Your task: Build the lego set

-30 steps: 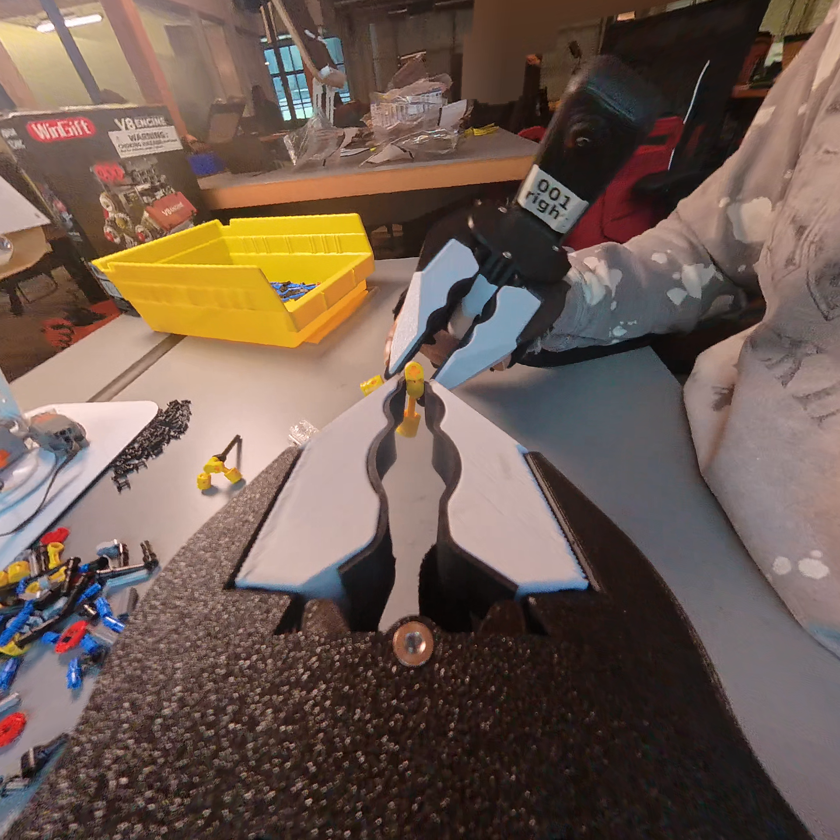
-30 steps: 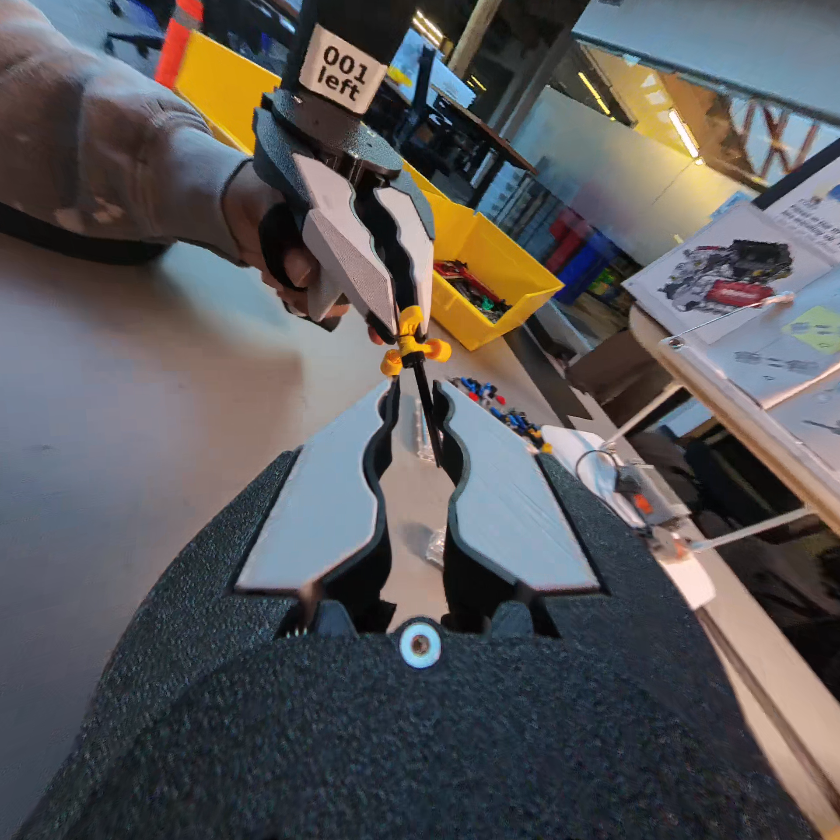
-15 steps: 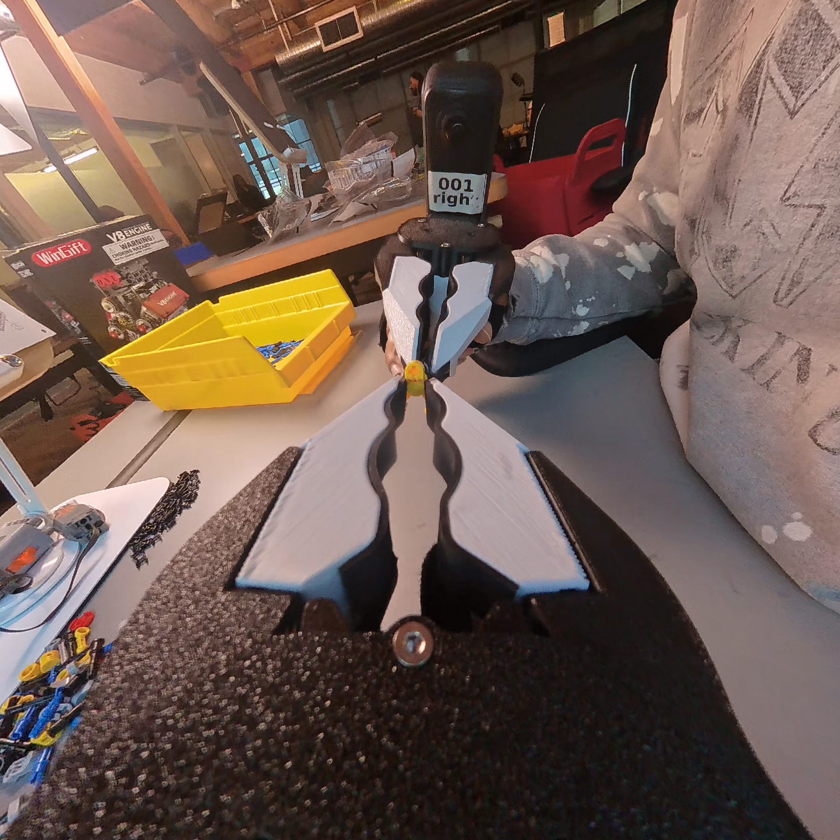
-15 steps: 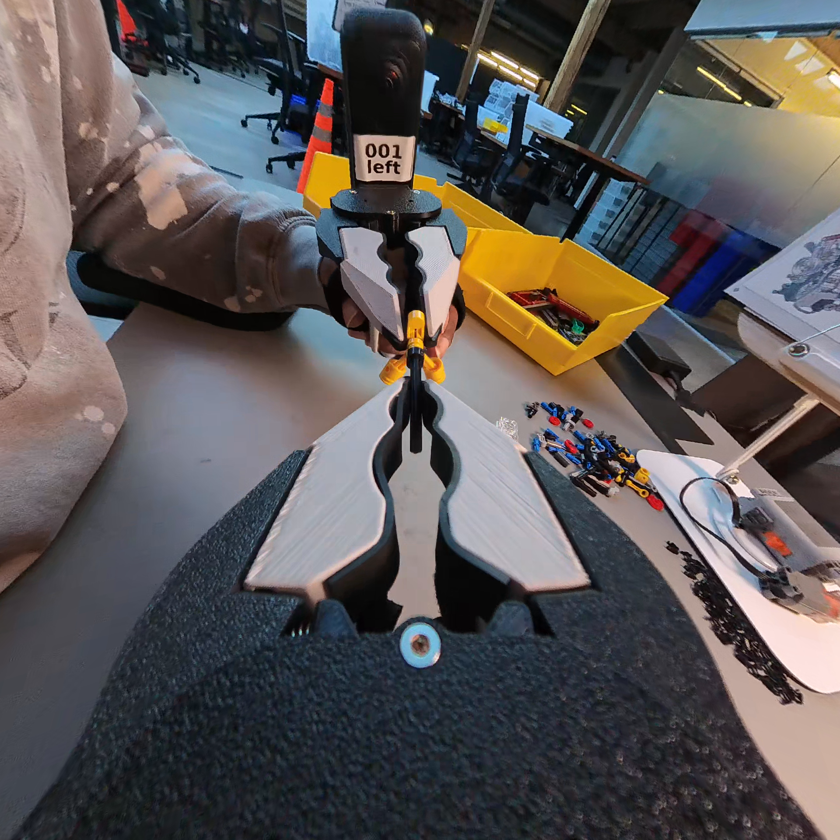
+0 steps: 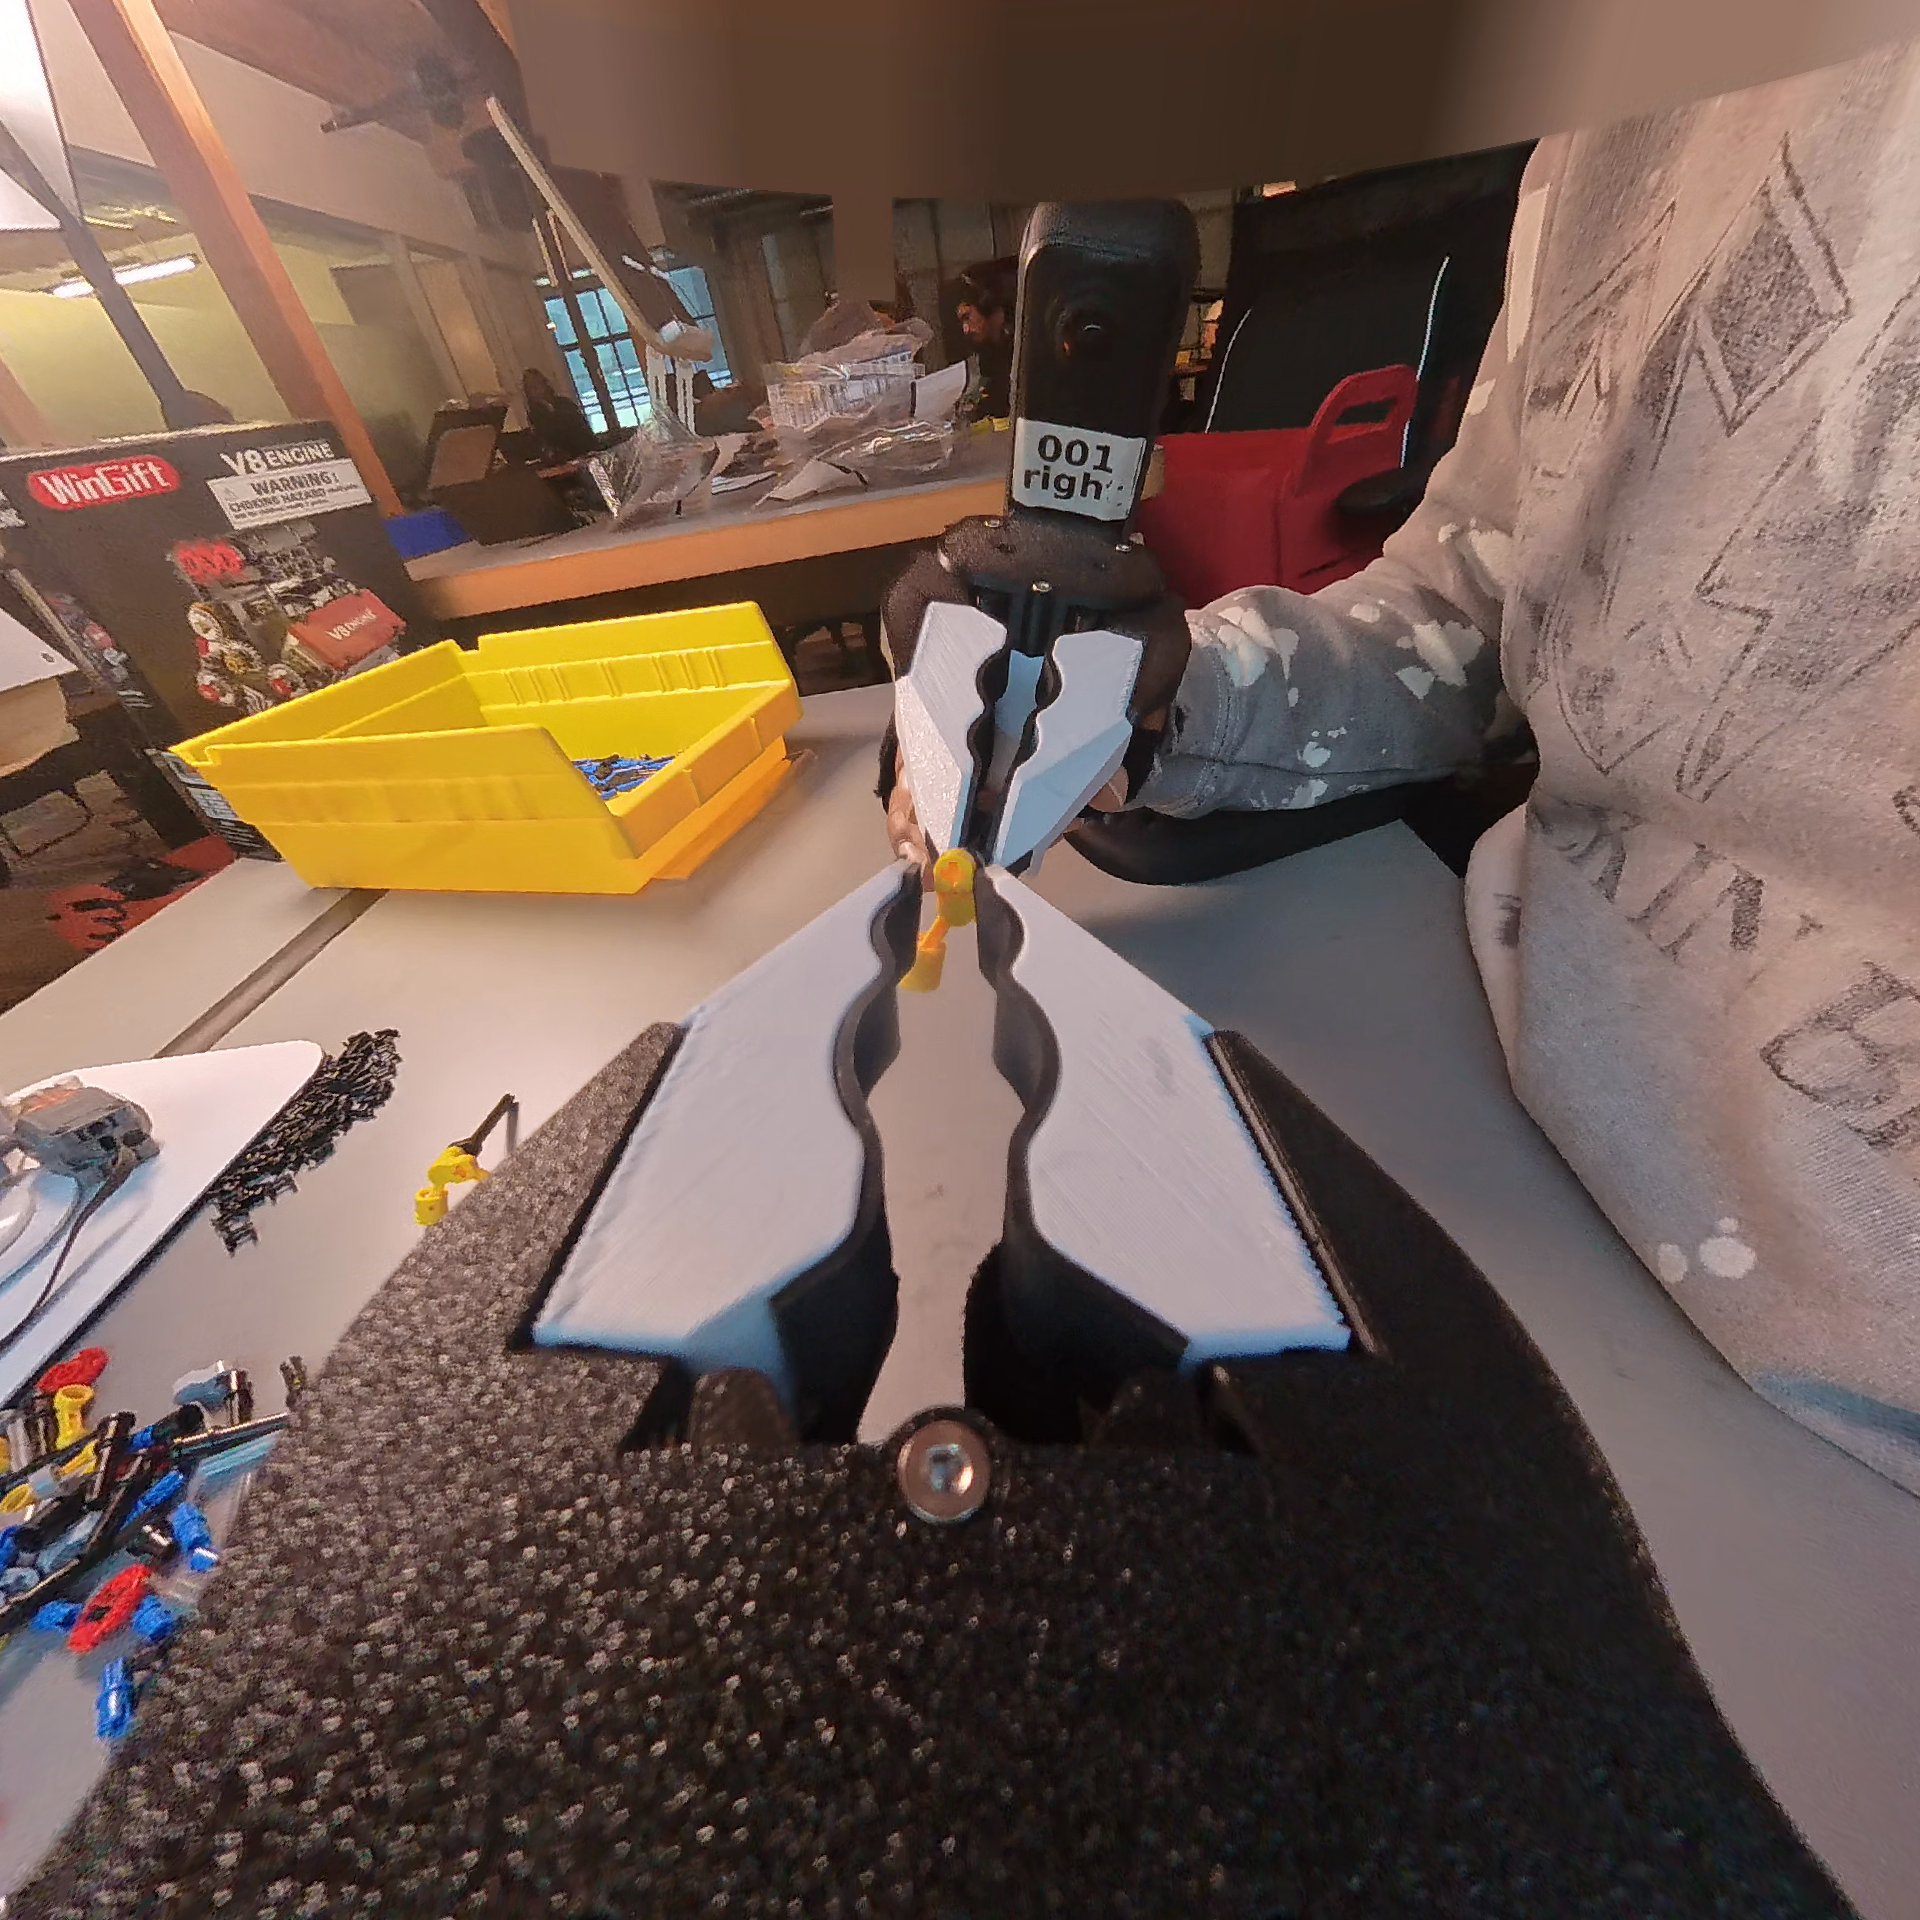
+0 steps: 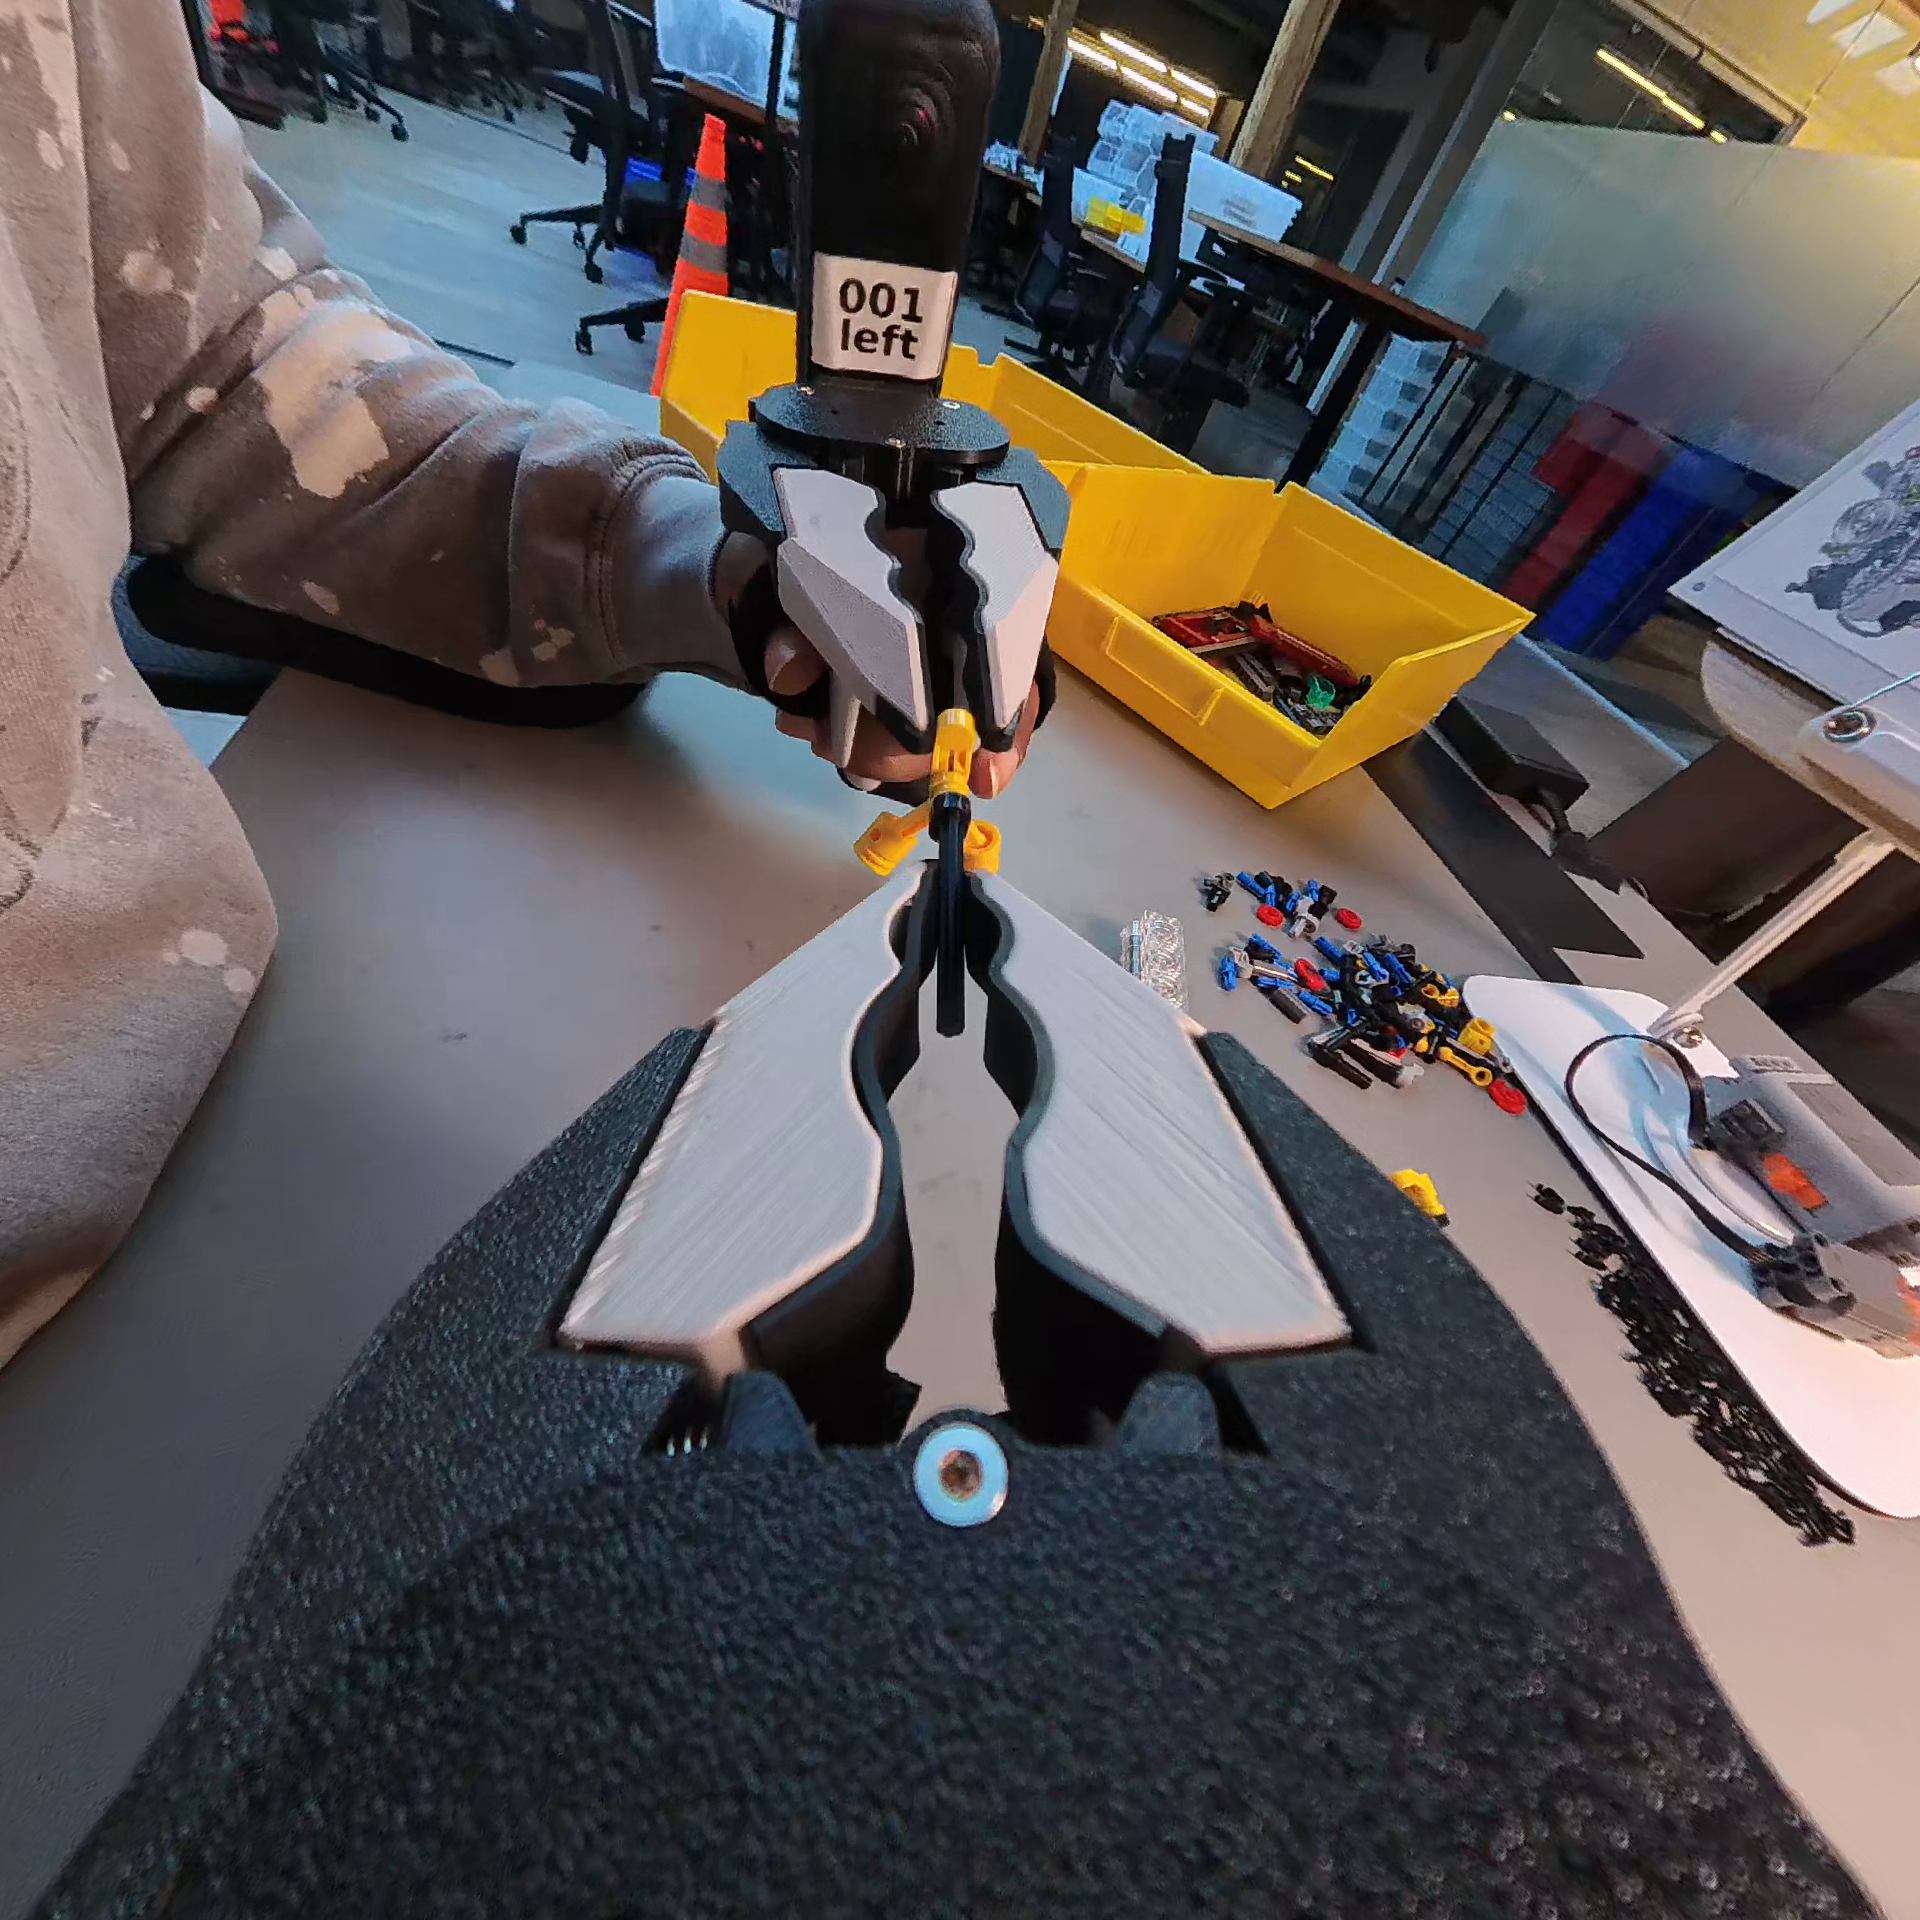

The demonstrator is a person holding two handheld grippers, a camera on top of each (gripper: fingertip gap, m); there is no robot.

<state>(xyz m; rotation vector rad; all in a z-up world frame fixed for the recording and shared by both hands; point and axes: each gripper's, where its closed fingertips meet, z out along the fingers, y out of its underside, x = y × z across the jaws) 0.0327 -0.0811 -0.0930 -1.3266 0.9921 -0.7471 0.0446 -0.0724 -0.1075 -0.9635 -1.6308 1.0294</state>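
Note:
A small assembly, a black axle (image 6: pixel 948 935) with yellow connectors (image 6: pixel 951 748) on its end, hangs above the grey table between my two grippers. They meet tip to tip. My left gripper (image 5: pixel 951 875) is shut on the yellow connector (image 5: pixel 928 956); it shows ahead in the right wrist view (image 6: pixel 951 727). My right gripper (image 6: pixel 951 883) is shut on the black axle; it shows ahead in the left wrist view (image 5: pixel 971 847). Two yellow side pieces (image 6: pixel 883 836) stick out just beyond the right fingertips.
A yellow bin (image 5: pixel 468 769) with blue parts stands on the table, another yellow bin (image 6: pixel 1299 582) holds red and dark parts. Loose small parts (image 6: pixel 1351 987), a white plate (image 6: pixel 1558 1029) with a grey motor, black pins (image 5: pixel 301 1122) and a second yellow-and-black piece (image 5: pixel 457 1164) lie nearby.
Both grippers have swung from tilted to level and now face each other in line, still shut on the same small assembly. Little has moved in the last half second.

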